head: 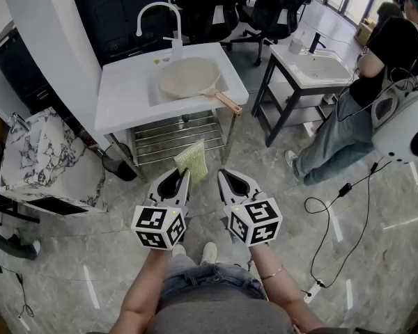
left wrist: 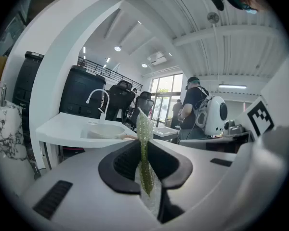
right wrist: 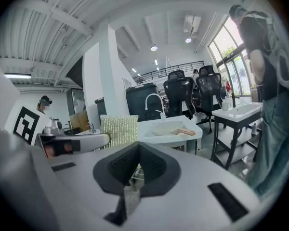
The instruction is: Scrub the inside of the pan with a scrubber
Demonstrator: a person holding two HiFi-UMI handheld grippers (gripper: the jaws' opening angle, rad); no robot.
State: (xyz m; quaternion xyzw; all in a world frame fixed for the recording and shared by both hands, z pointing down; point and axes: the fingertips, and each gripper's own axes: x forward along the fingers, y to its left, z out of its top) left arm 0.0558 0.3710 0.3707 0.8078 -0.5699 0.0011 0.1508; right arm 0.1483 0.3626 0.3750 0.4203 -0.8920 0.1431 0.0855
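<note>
Our left gripper [head: 184,177] clamps a flat yellow-green scrubber [head: 192,160] upright; our right gripper [head: 221,177], just beside, has its jaws together, empty. The beige pan [head: 188,76] lies in the sink [head: 155,90] toward the counter [head: 122,92]'s right edge, well apart, faucet [head: 157,9] behind.

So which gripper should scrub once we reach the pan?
Left. The left gripper is shut on the scrubber. The right gripper is shut and empty, probably better for steadying the pan by its handle.
</note>
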